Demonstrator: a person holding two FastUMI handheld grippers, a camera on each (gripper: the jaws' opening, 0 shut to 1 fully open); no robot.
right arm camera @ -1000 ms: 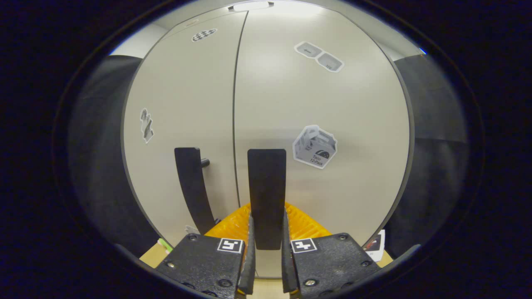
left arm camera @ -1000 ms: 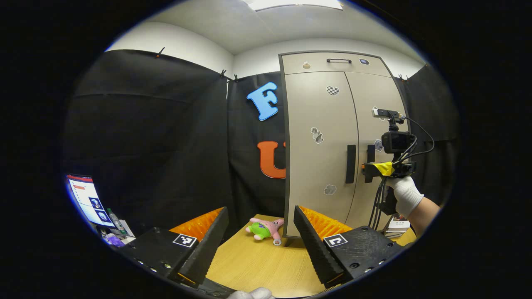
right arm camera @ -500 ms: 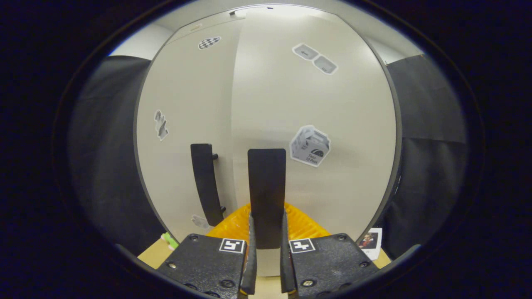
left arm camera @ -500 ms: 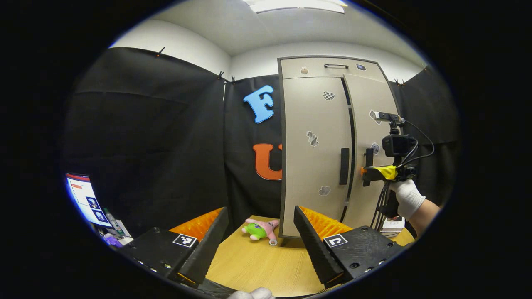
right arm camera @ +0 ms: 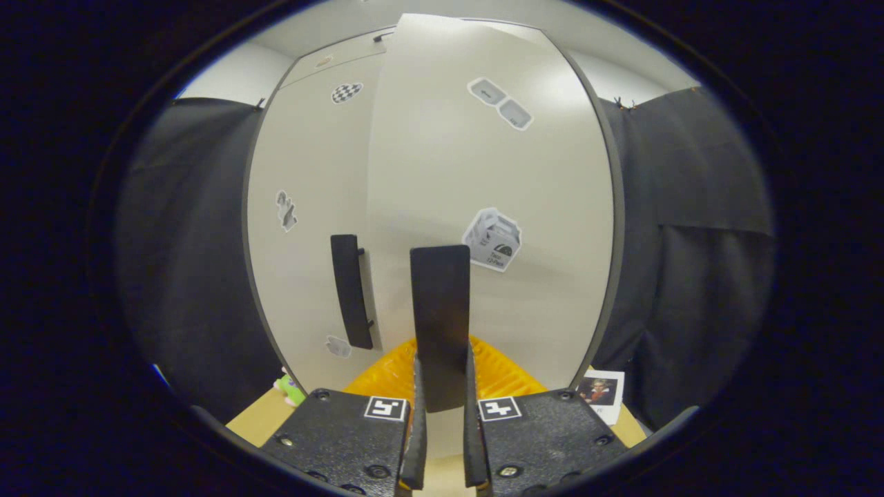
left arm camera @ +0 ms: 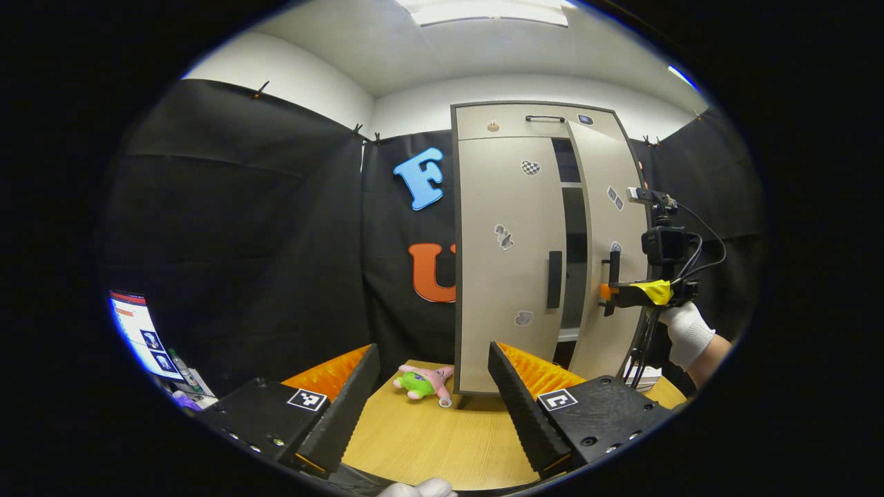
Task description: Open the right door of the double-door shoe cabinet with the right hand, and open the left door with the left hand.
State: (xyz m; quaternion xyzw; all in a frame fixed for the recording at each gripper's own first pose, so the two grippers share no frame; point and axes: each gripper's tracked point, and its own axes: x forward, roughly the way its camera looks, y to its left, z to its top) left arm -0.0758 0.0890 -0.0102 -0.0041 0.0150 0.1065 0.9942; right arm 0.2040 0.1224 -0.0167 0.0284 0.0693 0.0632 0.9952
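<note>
The beige double-door shoe cabinet [left arm camera: 511, 207] stands on the table. Its right door [right arm camera: 483, 179] is swung partly outward, leaving a dark gap [left arm camera: 572, 228] beside the left door [left arm camera: 507, 290], which sits flush. My right gripper [right arm camera: 442, 386] is shut on the right door's black vertical handle [right arm camera: 440, 304]; in the left gripper view that gripper [left arm camera: 608, 293] is held by a white-gloved hand [left arm camera: 687, 331]. The left door's black handle [left arm camera: 554, 279] hangs free. My left gripper [left arm camera: 431, 407] stays open, low over the table and well short of the cabinet.
A pink and green plush toy [left arm camera: 421, 383] lies on the wooden table [left arm camera: 428, 442] by the cabinet's left foot. A lit screen [left arm camera: 141, 331] stands far left. A small photo card [right arm camera: 599, 393] rests right of the cabinet. Above the doors is a drawer [left arm camera: 542, 119].
The right door went from closed to partly open, swung outward with my right gripper clamped on its handle. The left gripper stayed open and drew back slightly.
</note>
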